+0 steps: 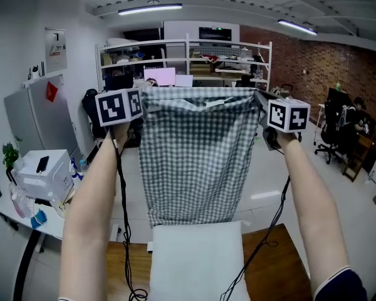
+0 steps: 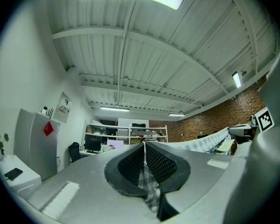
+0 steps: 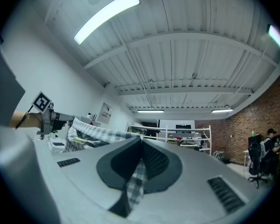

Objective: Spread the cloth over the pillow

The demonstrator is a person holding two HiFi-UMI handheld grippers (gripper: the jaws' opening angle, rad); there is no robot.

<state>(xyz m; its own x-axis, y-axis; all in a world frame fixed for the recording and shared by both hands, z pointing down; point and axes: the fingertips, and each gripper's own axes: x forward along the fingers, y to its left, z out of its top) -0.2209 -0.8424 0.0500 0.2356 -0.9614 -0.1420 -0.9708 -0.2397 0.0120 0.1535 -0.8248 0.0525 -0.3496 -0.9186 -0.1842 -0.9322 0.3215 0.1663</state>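
Both left tool point(image 2: 144, 144) and right tool point(image 3: 141, 139) clamp top corners of the cloth point(image 1: 197, 162) above the pillow point(image 1: 197, 262).

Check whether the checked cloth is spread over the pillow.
No: the cloth hangs between left gripper and right gripper, leaving the pillow uncovered.

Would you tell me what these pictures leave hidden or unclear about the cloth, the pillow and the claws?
- Pillow: near end cut off by the head view's bottom edge; absent from both gripper views.
- Checked cloth: whether its hem touches the pillow, the head view cannot tell.
- Left claw, right claw: marker cubes hide their grip in the head view.
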